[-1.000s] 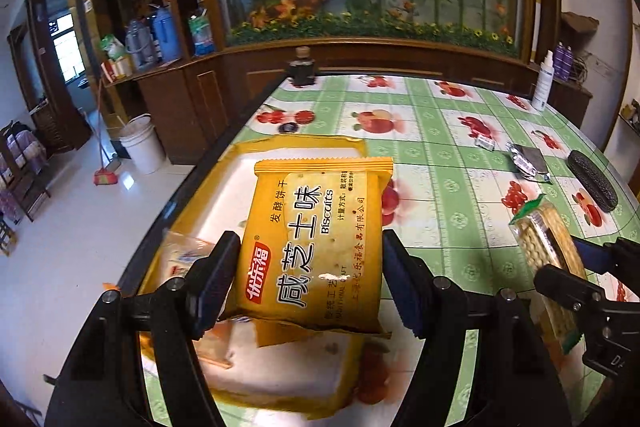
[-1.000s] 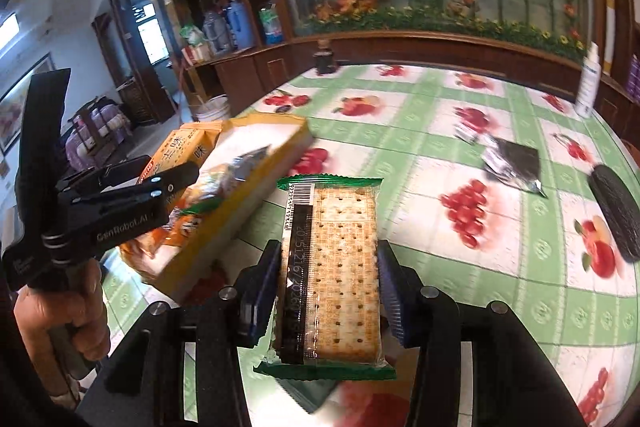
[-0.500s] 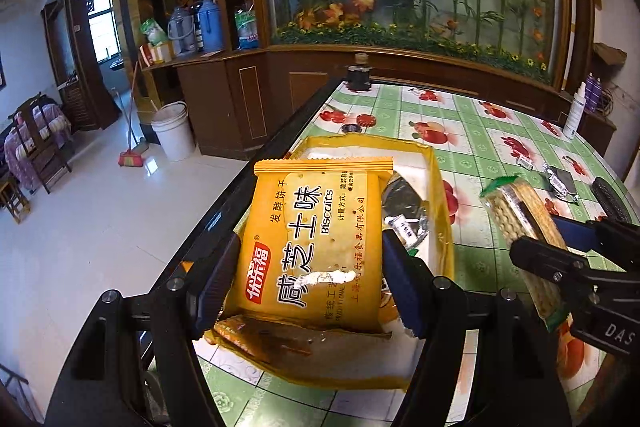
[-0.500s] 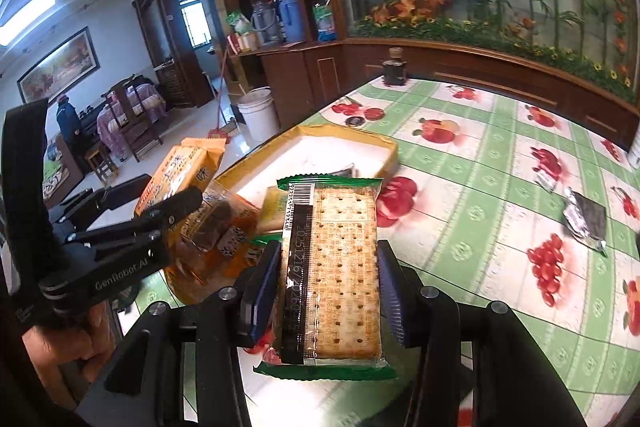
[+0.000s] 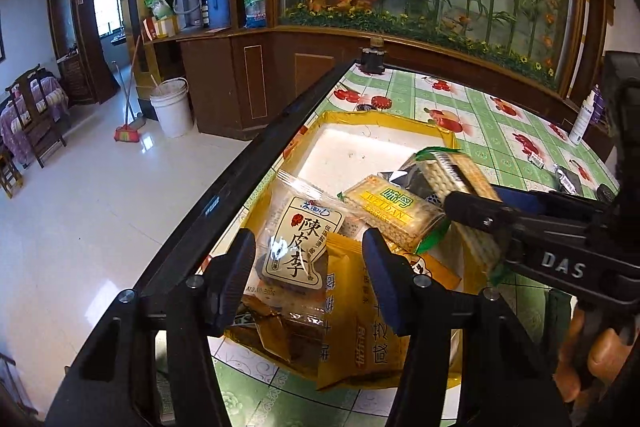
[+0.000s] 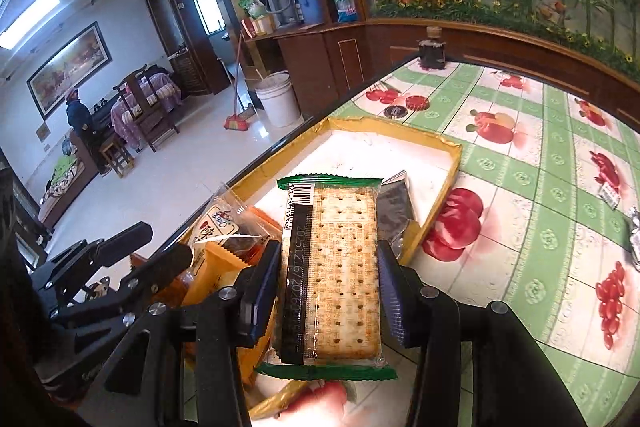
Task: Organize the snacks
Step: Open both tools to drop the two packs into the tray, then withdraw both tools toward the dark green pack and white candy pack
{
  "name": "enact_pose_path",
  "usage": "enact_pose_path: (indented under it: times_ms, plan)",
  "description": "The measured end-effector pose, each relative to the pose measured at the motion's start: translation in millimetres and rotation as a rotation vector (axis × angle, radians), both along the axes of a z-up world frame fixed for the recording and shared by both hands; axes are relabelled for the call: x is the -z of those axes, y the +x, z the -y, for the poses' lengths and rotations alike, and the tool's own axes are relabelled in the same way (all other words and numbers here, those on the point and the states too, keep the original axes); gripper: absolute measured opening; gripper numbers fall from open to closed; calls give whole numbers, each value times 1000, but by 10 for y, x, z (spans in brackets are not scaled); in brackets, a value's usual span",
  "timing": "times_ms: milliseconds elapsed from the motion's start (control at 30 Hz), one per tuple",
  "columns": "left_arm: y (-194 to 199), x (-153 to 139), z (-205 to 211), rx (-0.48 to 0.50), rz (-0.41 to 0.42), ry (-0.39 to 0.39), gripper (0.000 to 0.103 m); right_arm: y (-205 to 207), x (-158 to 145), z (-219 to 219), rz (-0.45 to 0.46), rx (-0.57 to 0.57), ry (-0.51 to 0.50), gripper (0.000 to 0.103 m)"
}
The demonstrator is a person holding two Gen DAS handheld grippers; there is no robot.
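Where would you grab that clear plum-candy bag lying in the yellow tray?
Probably by its long side edges, coming straight down from above. The plum-candy bag lies flat on top of the pile in the yellow tray, label up, so its sides are free. The open left gripper already straddles it; the orange biscuit pack crowds its right edge.

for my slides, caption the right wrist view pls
Right hand-held gripper holds a cracker pack above the yellow tray of snacks.

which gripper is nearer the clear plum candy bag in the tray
Left. The left gripper hangs open right over the plum candy bag; the right gripper, shut on the cracker pack, is off to its right.
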State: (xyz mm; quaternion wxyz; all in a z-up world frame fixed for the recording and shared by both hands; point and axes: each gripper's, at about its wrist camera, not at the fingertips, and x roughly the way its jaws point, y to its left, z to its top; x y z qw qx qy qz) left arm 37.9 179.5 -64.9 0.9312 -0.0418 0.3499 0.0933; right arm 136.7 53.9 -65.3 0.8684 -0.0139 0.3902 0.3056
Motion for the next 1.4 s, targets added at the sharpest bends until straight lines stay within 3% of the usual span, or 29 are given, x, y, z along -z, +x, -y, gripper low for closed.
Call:
enact_pose_path:
  times_ms: [467, 567, 600, 700, 733, 767, 867, 1067, 1400]
  plan:
    - [47, 86, 1, -14, -41, 27, 55, 193, 266, -248, -45, -35, -28, 48]
    - [51, 76, 3, -15, -47, 29, 55, 191, 254, -239, -36, -28, -28, 52]
    - [52, 64, 1, -16, -47, 28, 56, 181, 241, -221, -35, -25, -22, 59]
    - [45, 30, 26, -28, -47, 49, 70, 130, 163, -104, -18, -5, -1, 65]
    - [44, 21, 33, -33, -45, 54, 80, 109, 125, -38, -15, 4, 10, 65]
    - [32, 3, 42, -34, -42, 53, 82, 89, 90, 24, -12, 10, 22, 68]
    - [5, -39, 97, -19, -38, 46, 82, -23, -4, 298, 17, 50, 39, 78]
    - [-25, -118, 390, 55, -22, 49, 82, -253, 10, 1135, 22, 205, 54, 78]
    - [-128, -122, 1289, 300, -46, 30, 82, -481, 161, 2494, -13, 472, 62, 79]
